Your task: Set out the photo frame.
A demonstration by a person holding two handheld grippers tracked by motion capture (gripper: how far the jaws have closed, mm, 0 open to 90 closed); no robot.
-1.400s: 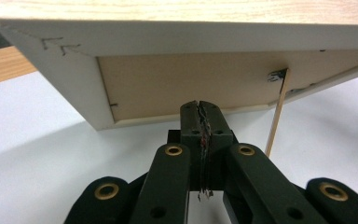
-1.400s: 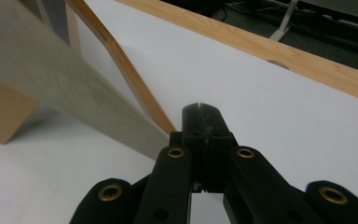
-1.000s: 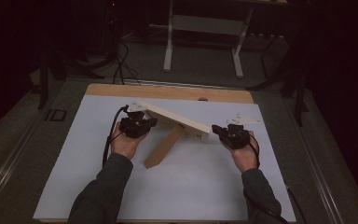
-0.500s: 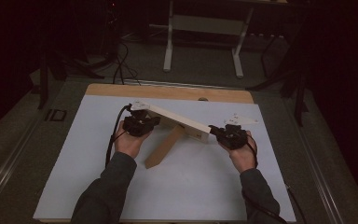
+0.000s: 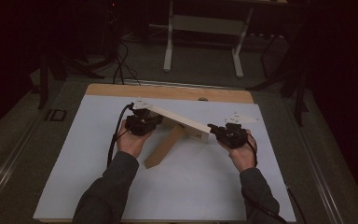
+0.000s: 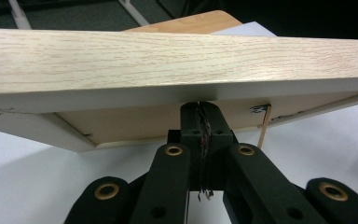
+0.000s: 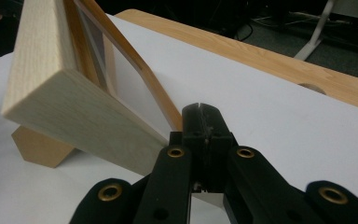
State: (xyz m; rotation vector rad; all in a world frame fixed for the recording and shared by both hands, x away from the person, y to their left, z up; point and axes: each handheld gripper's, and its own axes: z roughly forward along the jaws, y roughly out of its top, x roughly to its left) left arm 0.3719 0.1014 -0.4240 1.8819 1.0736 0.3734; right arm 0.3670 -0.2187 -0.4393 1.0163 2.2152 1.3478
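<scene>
Dark floor, cables and a pale stand fill the far background, and below them a white table (image 5: 84, 186) with a wooden strip along its far edge takes up the middle of the high view. A long wooden frame (image 5: 182, 120) lies across the table's middle, tilted, its underside propped on a shorter wooden block (image 5: 164, 148) that angles toward the near left.

The left gripper (image 5: 141, 123) sits at the frame's left end; in the left gripper view its jaws (image 6: 200, 135) are pressed together right under the frame's edge, though the pictures do not settle whether they pinch a thin lip or merely touch it. The right gripper (image 5: 232, 134) meets the frame's right end, and in the right gripper view its jaws (image 7: 204, 128) are likewise closed narrow against the frame's lower corner.

Compared with a second ago, the right hand has crept slightly leftward and the frame's right end has shifted a little with it, while the left end has hardly moved. That reads as a small adjustment of the frame's seat on the block, not a lift.

Open table lies on the near side and to both sides. The frame's far-left corner stands nearest the wooden strip.
</scene>
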